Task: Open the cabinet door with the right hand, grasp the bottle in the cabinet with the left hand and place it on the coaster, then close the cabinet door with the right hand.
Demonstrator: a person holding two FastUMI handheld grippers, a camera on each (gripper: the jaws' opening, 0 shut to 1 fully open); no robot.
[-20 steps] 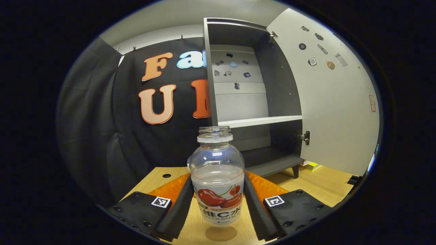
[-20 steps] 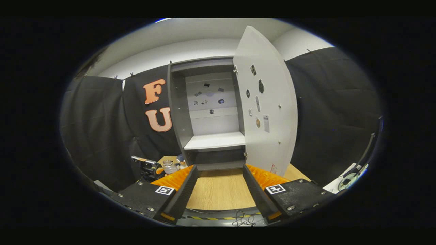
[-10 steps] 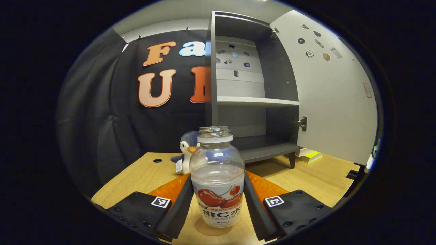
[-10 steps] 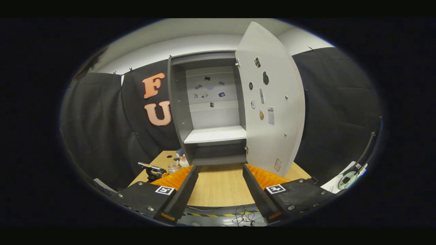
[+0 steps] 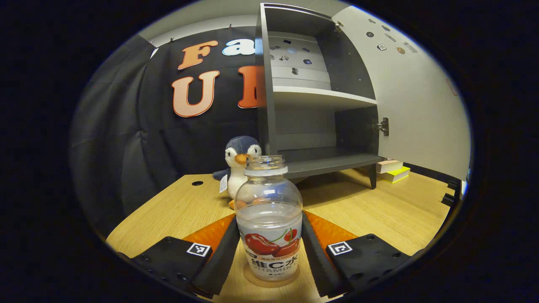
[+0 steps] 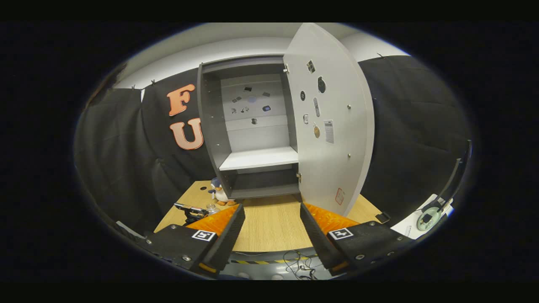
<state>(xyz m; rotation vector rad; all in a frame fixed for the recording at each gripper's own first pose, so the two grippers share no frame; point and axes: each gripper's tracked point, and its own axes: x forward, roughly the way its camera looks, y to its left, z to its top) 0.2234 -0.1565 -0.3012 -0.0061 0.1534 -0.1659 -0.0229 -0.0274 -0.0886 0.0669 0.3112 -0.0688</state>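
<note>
A clear, uncapped bottle [image 5: 269, 223] with a cherry label stands upright between the fingers of my left gripper [image 5: 269, 219], which is shut on it. Its base meets a round brown coaster [image 5: 252, 281] on the wooden table [image 5: 379, 210]. The grey cabinet [image 5: 320, 97] stands behind with its pale door [image 5: 417, 97] swung wide to the right. In the right gripper view my right gripper [image 6: 269, 208] is open and holds nothing, well short of the cabinet [image 6: 257, 158] and its door [image 6: 332, 126]. The left gripper [image 6: 189, 209] and the bottle [image 6: 212, 208] appear small at lower left.
A plush penguin [image 5: 240, 155] sits on the table just behind the bottle, beside the cabinet's left side. A small stack of books [image 5: 391, 168] lies under the open door. Both cabinet shelves look bare.
My left gripper has come down with the bottle until its base reaches the coaster; the penguin has come into sight. The right gripper has drifted slightly and stays open.
</note>
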